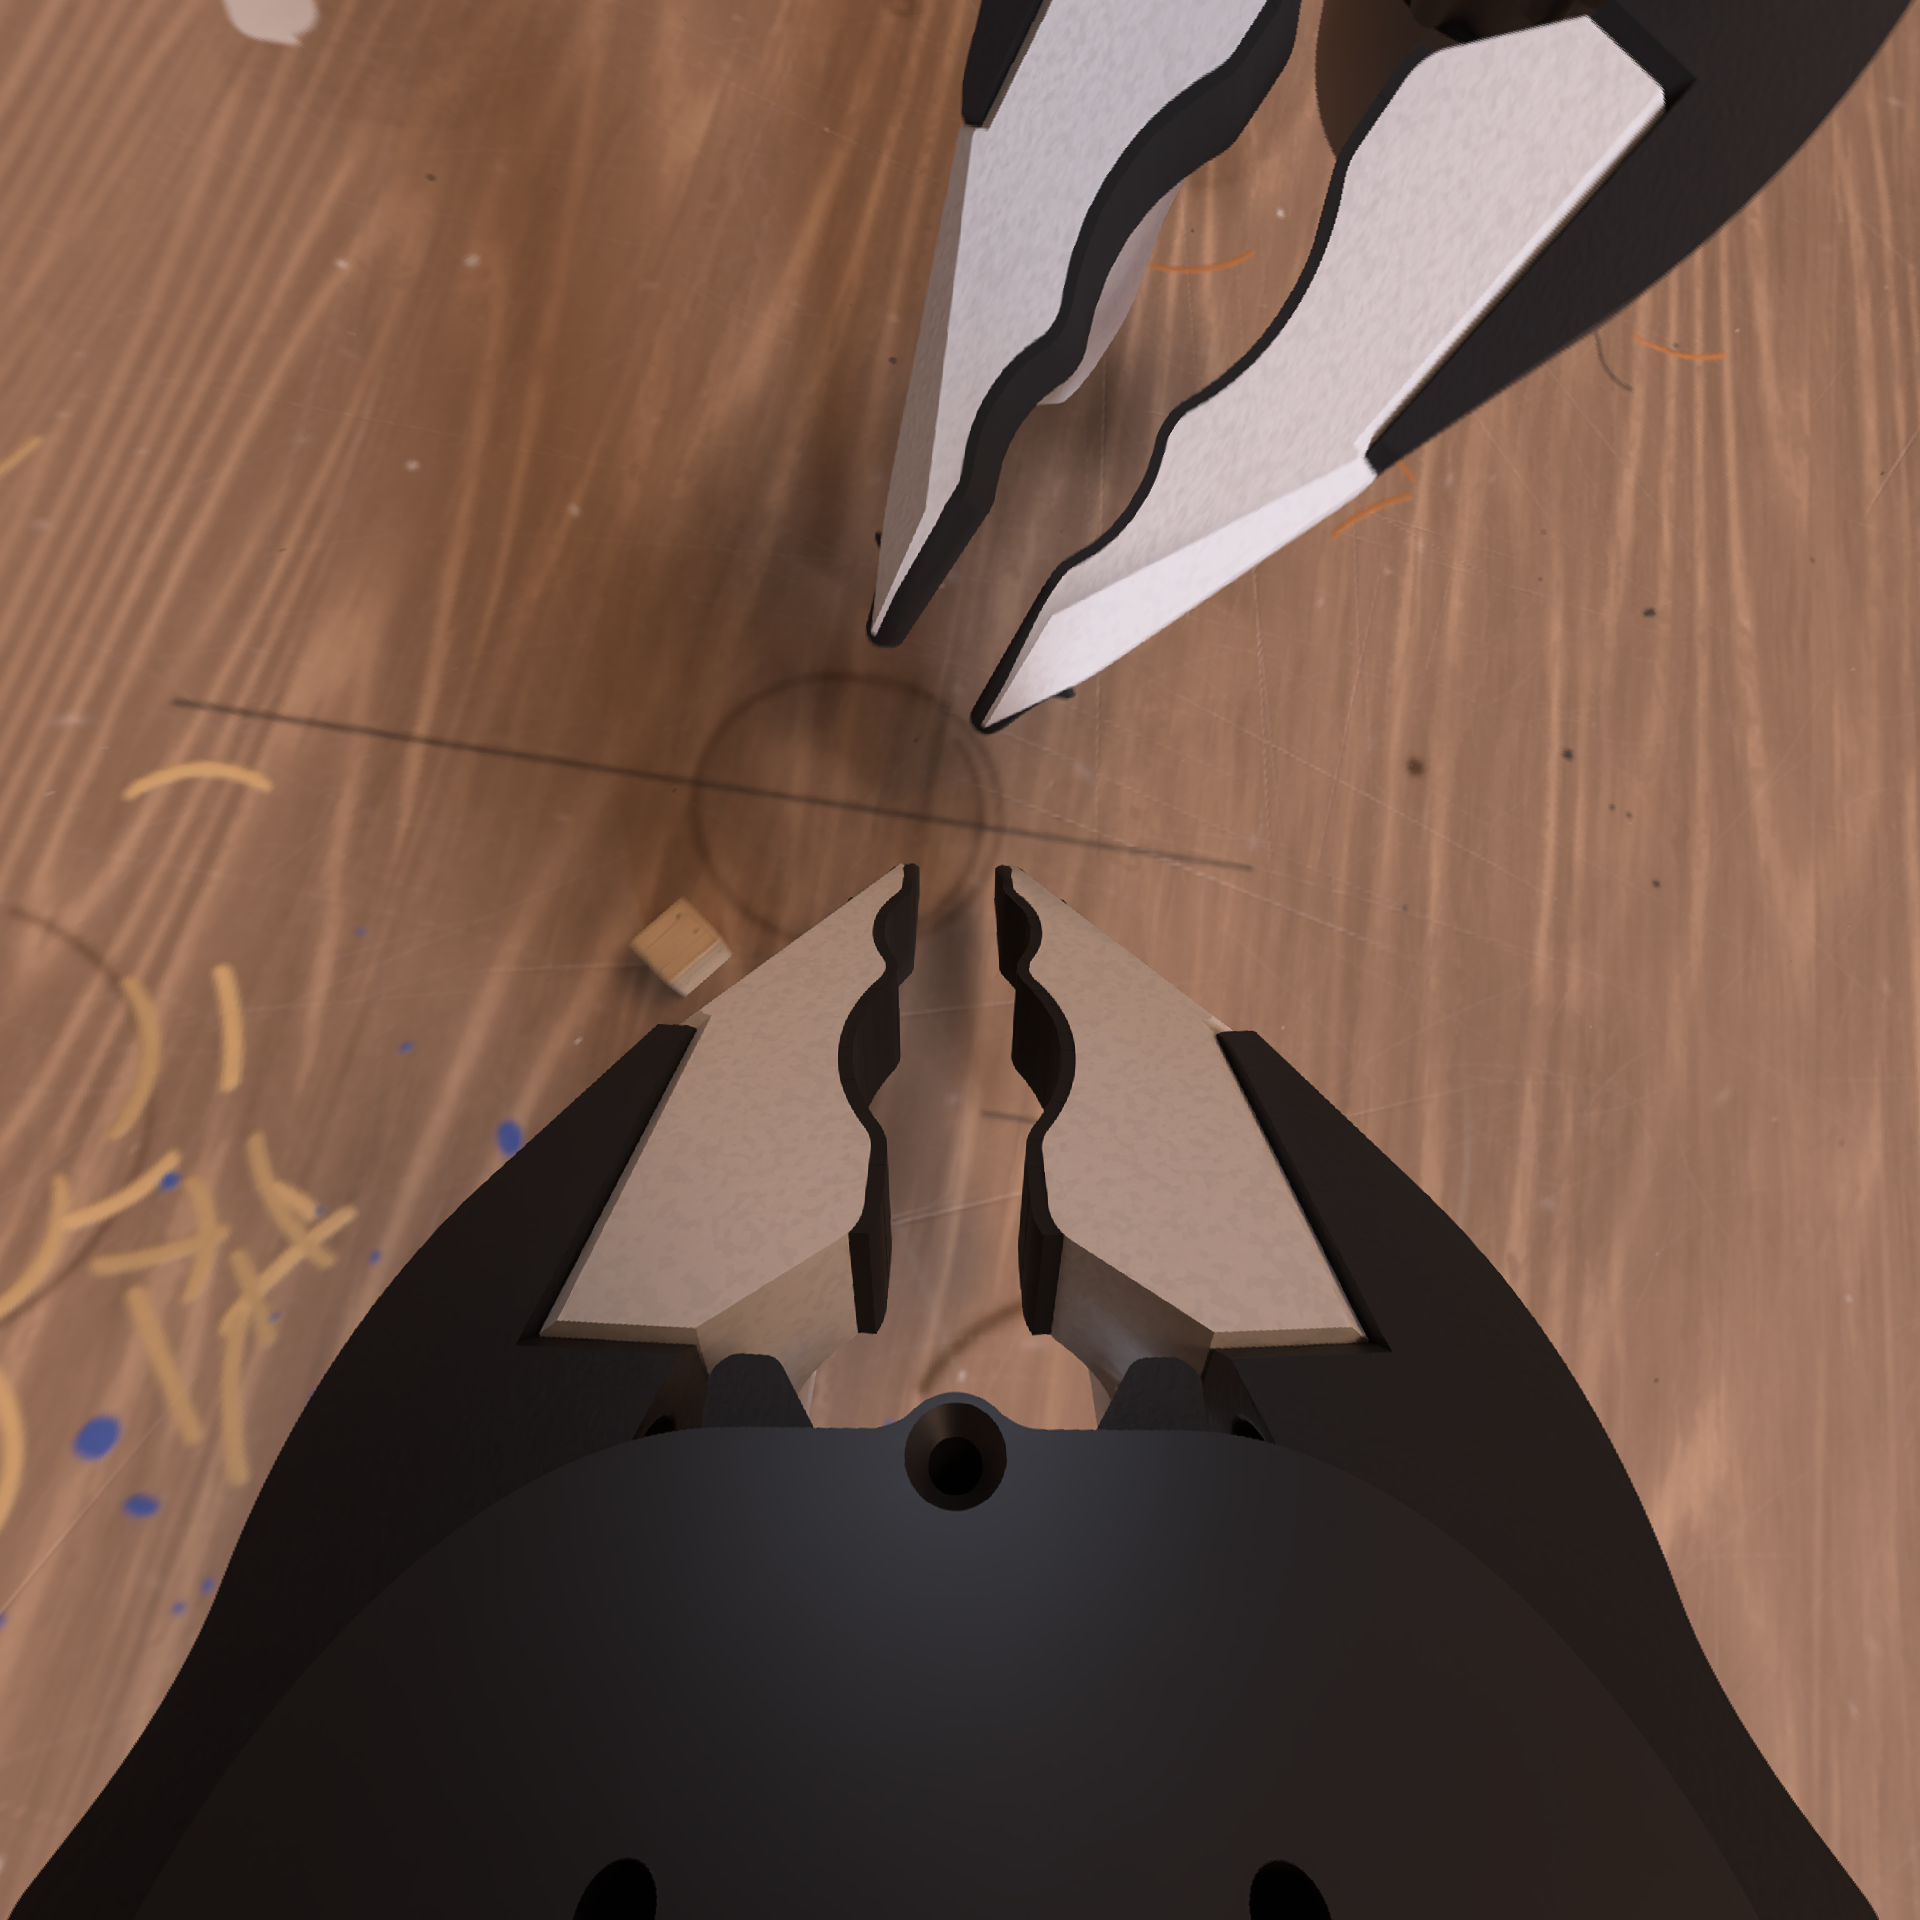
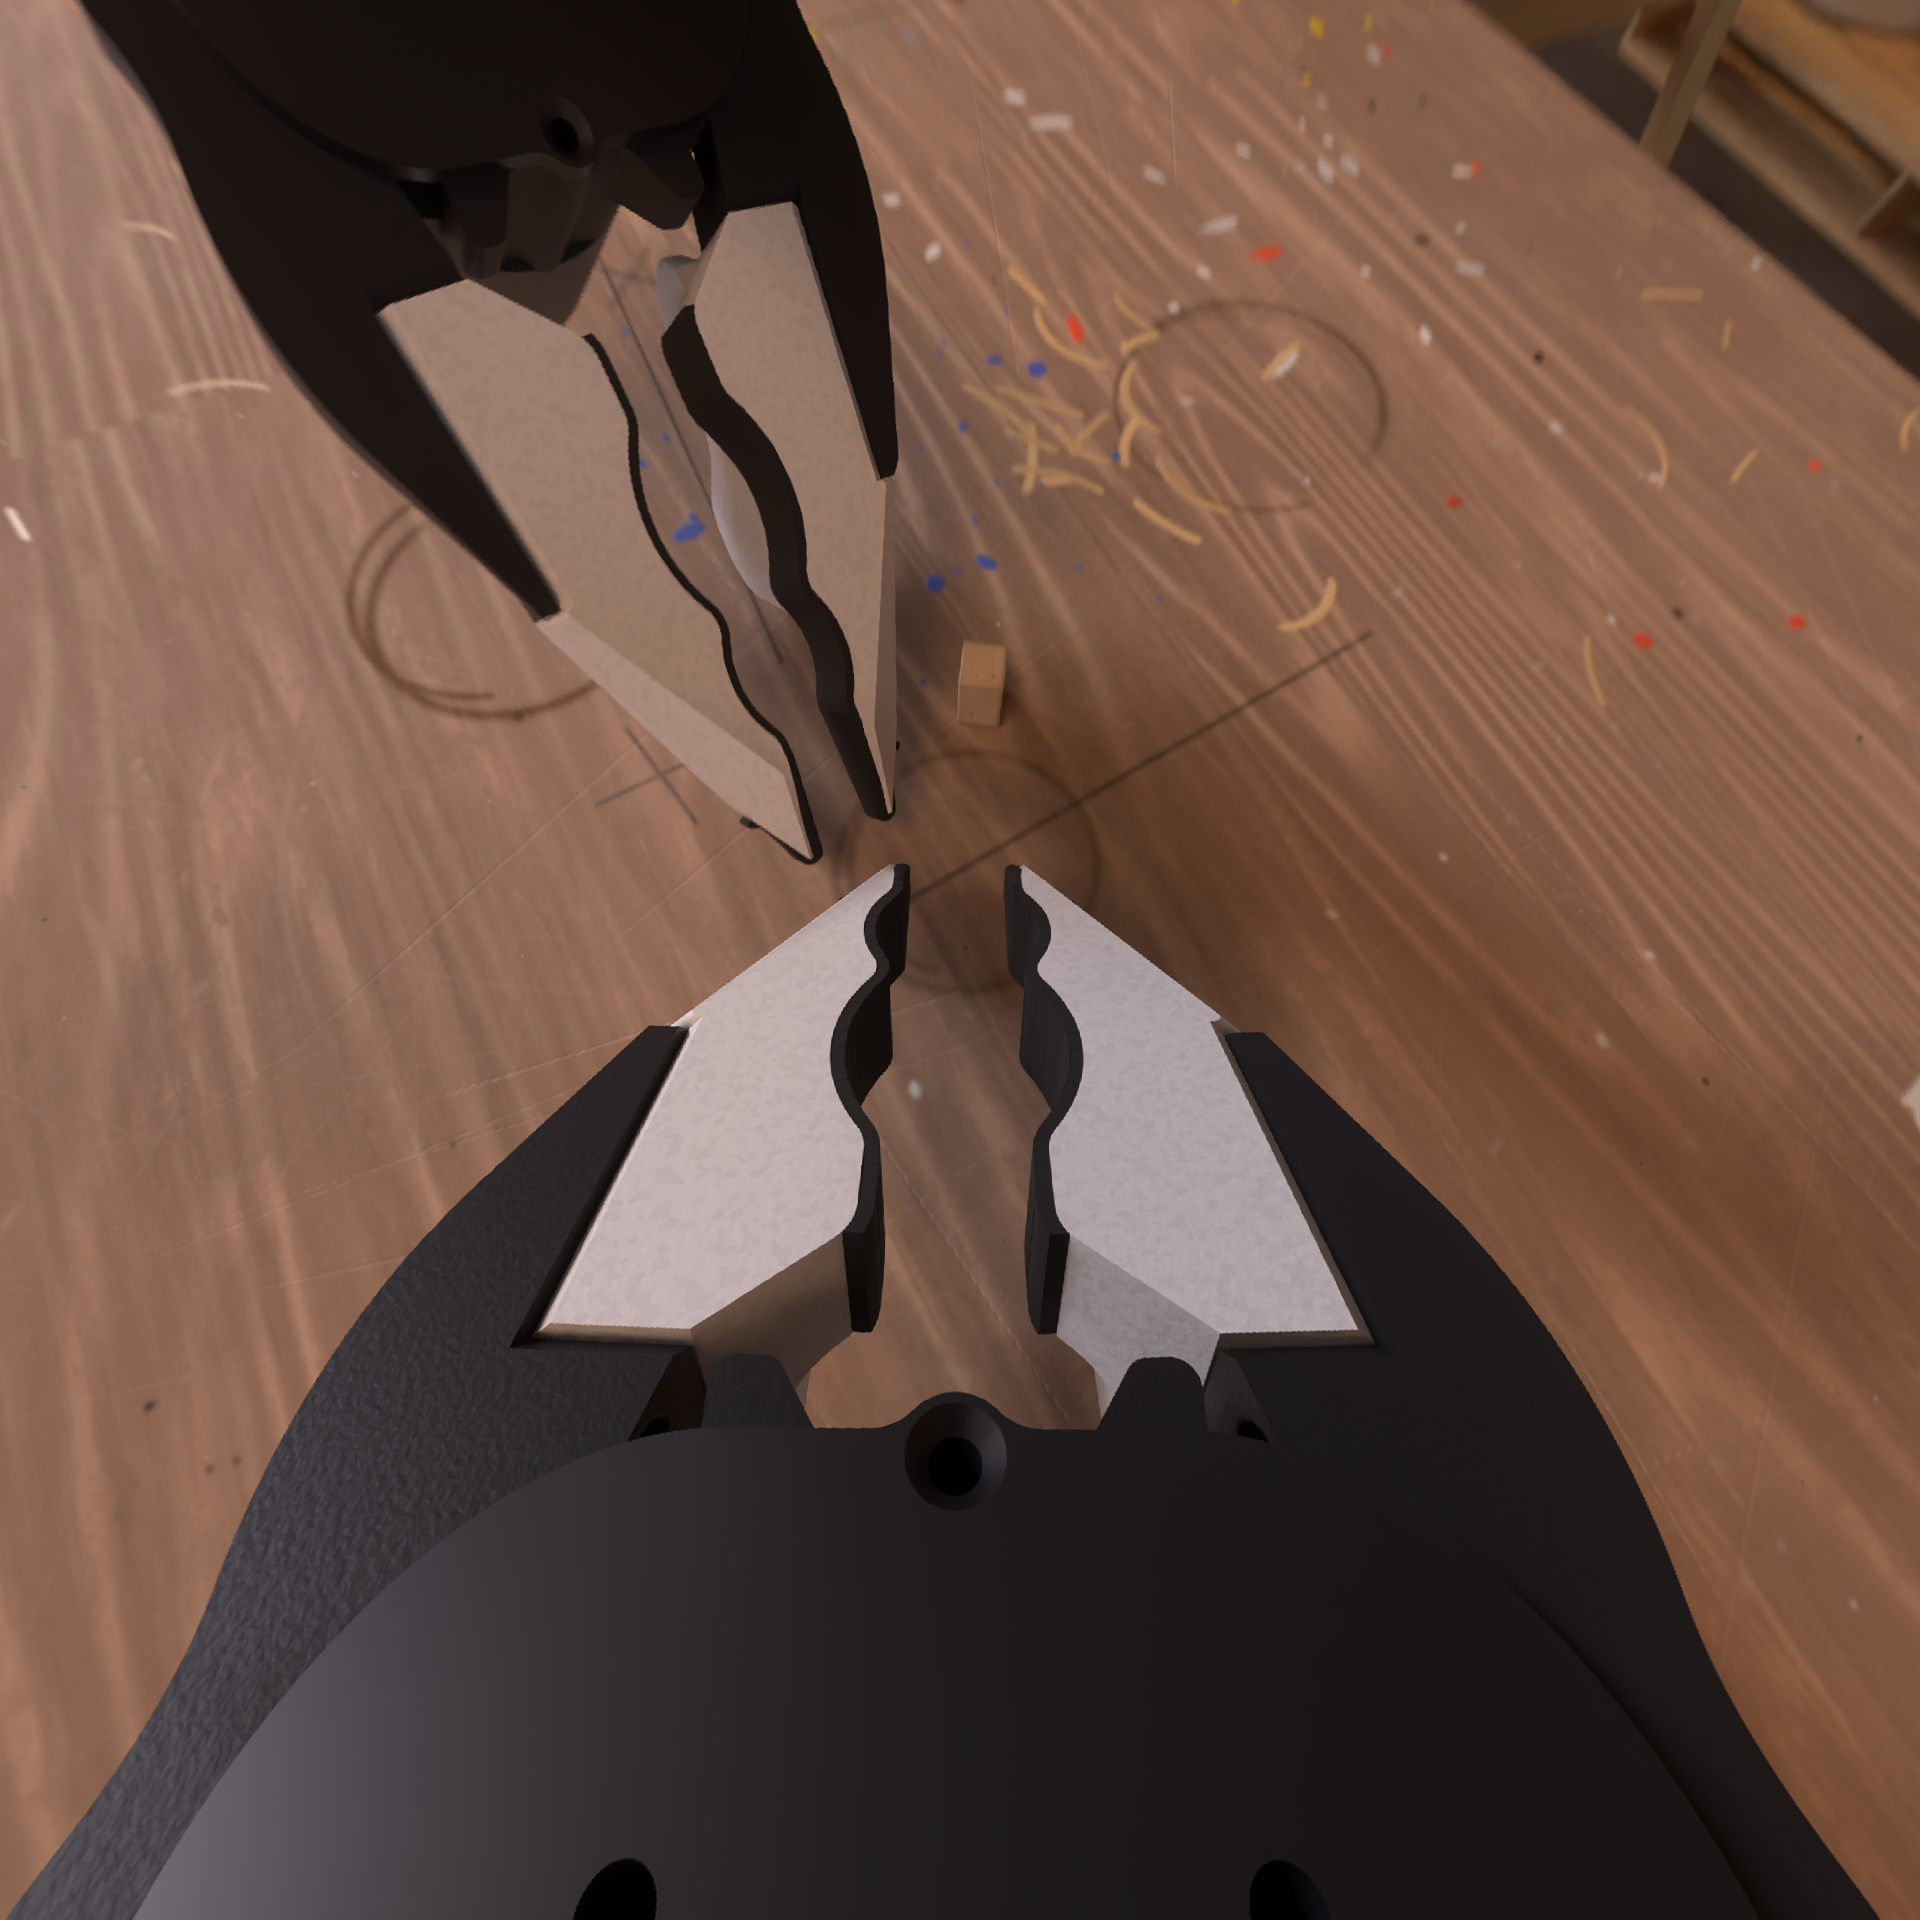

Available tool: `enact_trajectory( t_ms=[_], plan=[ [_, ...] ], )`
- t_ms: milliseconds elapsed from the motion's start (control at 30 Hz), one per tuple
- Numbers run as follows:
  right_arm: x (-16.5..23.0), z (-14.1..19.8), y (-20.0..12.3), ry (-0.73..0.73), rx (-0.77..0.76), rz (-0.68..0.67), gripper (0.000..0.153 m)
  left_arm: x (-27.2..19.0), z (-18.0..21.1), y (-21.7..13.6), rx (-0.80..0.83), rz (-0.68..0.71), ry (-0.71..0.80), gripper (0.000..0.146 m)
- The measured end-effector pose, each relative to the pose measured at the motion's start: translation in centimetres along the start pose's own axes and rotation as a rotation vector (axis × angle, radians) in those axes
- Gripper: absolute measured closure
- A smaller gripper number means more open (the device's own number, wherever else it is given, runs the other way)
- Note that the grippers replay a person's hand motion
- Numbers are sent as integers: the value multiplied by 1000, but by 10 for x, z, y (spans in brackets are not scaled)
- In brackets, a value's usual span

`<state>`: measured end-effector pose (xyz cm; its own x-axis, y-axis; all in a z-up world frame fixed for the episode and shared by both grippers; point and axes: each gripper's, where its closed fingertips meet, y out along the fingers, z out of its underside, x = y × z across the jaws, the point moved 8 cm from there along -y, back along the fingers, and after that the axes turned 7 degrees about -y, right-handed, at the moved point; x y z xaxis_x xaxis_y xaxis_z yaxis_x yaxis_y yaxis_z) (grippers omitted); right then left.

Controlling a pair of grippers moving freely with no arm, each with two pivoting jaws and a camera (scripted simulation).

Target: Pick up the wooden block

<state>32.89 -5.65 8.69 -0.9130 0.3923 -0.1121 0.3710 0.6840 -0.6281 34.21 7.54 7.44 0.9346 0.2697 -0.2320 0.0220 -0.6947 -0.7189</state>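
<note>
A small pale wooden block [image 1: 680, 947] lies on the brown wooden table [image 1: 416, 520], just left of my left gripper's left finger. My left gripper [image 1: 956, 871] is open and empty, its tips over a dark ring mark. My right gripper [image 1: 932, 681] shows opposite it, tips close to the table, open and empty. In the right wrist view the block [image 2: 981, 683] stands ahead and slightly right of my right gripper [image 2: 956, 871]. The left gripper [image 2: 847, 836] points down just left of the block, apart from it.
Tan wood shavings [image 1: 187, 1226] and blue paint specks [image 1: 99, 1439] lie at the left. A thin pencil line [image 1: 468, 743] crosses the ring mark. In the right wrist view, shavings and specks [image 2: 1122, 436] lie beyond the block; a wooden frame [image 2: 1787, 114] stands at the far right edge.
</note>
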Motion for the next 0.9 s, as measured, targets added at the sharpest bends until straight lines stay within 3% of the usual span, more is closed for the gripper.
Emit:
enact_trajectory(
  t_ms=[100, 200, 300, 433, 567, 900],
  plan=[
    [-3, 2, 1, -11, -66, -13, 129, 6, 5, -15, -64, -17, 13, 132],
    [-6, 3, 12, 4, -24, -16, 117, 19, 8, -32, -165, -59, 42, 132],
    [-4, -1, 18, -14, -4, -13, 113, 34, 9, -35, -140, -104, 236, 131],
    [-2, -3, 19, -13, -22, -39, 113, 48, 2, -28, -53, 38, 477, 129],
    [-1, -3, 17, -12, -46, -65, 112, 64, -5, -19, -22, 228, 572, 127],
    [-3, -3, 16, 20, -59, -120, 112, 76, -13, -4, 46, 381, 709, 131]
  ],
)
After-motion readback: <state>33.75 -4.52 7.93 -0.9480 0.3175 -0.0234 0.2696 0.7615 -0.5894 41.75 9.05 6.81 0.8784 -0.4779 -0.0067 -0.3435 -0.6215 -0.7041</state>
